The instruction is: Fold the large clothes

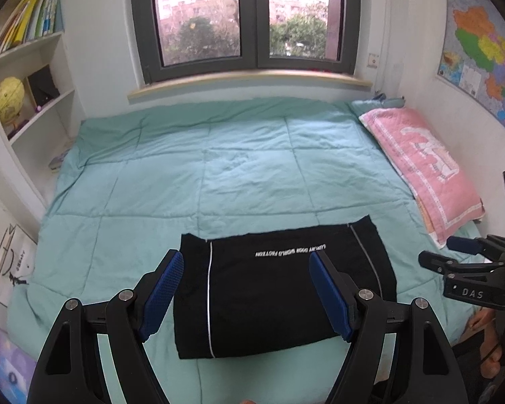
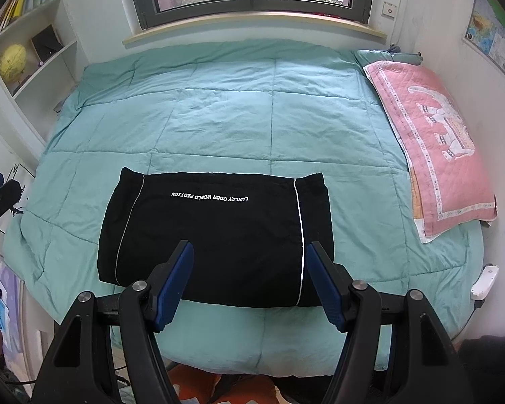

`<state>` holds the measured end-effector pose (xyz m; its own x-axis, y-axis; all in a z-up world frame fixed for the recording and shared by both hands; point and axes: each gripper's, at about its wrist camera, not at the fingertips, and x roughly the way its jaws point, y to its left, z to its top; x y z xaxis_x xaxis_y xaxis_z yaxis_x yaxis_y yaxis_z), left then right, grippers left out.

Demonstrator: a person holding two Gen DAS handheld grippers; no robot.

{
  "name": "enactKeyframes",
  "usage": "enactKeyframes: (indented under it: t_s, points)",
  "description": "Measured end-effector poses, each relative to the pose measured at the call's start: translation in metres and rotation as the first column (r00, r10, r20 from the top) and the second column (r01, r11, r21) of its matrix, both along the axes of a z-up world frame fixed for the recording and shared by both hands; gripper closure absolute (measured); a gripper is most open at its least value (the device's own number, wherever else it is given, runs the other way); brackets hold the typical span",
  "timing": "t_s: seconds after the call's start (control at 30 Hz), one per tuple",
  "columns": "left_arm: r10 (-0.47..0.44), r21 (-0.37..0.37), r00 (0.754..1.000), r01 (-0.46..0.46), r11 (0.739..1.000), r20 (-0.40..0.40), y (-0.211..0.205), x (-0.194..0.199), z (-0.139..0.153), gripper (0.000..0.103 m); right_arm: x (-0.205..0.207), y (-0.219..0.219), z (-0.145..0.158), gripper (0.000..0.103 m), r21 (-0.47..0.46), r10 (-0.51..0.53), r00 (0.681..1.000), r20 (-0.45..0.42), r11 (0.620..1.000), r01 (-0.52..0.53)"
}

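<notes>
The garment [image 2: 215,232] lies folded into a neat block on the bed [image 2: 219,118], just ahead of both tongs; left [image 1: 245,289] and right [image 2: 249,279] are spread, empty. Folding looks finished.

Bed [image 1: 219,155] beneath window [image 1: 249,17], bookshelf [image 1: 33,77]

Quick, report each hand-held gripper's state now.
Left hand-held gripper: open, holding nothing.
Right hand-held gripper: open, holding nothing.
</notes>
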<state>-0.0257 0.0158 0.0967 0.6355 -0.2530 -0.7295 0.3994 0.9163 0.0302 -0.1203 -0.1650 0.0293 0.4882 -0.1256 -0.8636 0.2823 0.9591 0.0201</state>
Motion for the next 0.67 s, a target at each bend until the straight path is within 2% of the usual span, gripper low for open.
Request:
enactKeyframes:
  t_s: [0.27,0.43,0.57,0.67]
  points:
    - [0.032,0.025,0.999,-0.033,0.999,0.015,-0.002,0.005,0.005,0.025,0.007,-0.002,0.002,0.032,0.007,0.012,1.0,0.004,1.0,-0.013]
    - [0.057,0.031,0.997,-0.058,0.998,0.056,-0.01,0.004,0.018,0.024,0.006,-0.006,0.012,0.032,0.01,0.006,0.999,0.037,1.0,-0.006]
    - [0.051,0.023,0.997,-0.053,0.998,0.06,-0.015,0.007,0.02,0.024,0.003,-0.012,0.013,0.032,0.024,-0.007,0.999,0.043,1.0,0.006]
    - [0.044,0.05,0.996,-0.049,0.998,0.08,-0.021,0.007,0.019,0.024,0.001,-0.019,0.011,0.032,0.037,-0.02,0.999,0.041,0.999,0.018]
